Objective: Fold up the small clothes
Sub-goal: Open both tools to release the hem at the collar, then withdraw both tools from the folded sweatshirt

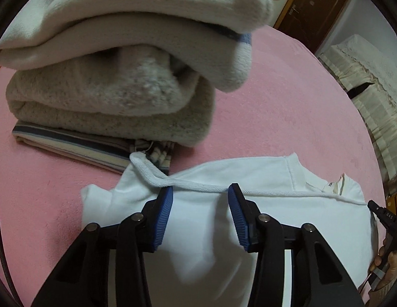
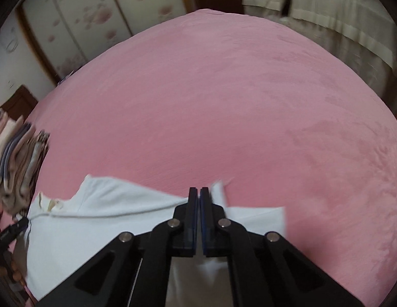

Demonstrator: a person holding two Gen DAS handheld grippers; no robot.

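A small white garment [image 1: 262, 179] lies flat on the pink bedspread [image 1: 288, 102], its ribbed edge toward the far side and a label at the collar. My left gripper [image 1: 201, 192] hovers over its left part, blue pads apart on either side of the ribbed edge, gripping nothing. In the right wrist view the white garment [image 2: 109, 204] stretches left from my right gripper [image 2: 198, 192]. Its jaws are closed together at the cloth's far edge, and the fabric bunches up beside the tips.
A stack of folded clothes [image 1: 109, 107], cream fleece on a striped piece, stands just beyond the garment on the left. It appears again as the stack [image 2: 17, 158] at the left edge. A hand [image 1: 387, 263] shows lower right. Wardrobe doors [image 2: 83, 20] and a covered sofa [image 2: 326, 12] stand behind the bedspread [image 2: 224, 102].
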